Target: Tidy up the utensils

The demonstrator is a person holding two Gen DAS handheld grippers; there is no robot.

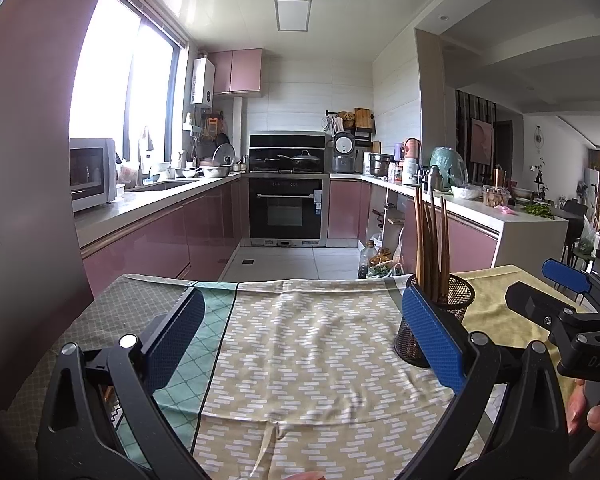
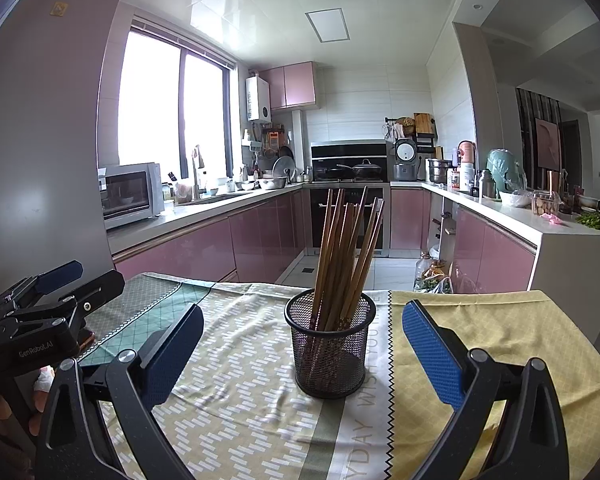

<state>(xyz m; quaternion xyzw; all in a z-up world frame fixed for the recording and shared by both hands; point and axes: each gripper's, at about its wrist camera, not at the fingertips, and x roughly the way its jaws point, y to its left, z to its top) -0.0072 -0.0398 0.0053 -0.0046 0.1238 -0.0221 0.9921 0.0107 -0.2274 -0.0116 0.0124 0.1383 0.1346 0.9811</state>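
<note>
Chopsticks [image 2: 342, 256] stand gathered in mesh holder [image 2: 329, 344] on desk [image 2: 500, 320]; none loose in view. Both grippers' jaws spread, empty. Task appears complete.

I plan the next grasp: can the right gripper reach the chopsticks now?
Probably yes: the right gripper has open jaws facing the mesh holder, and the chopsticks stand upright with nothing in front.

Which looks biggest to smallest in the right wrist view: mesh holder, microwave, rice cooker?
1. mesh holder, though it sits nearest the camera, which inflates it.
2. microwave, further back on the counter.
3. rice cooker, farthest back, so apparent size only.
</note>
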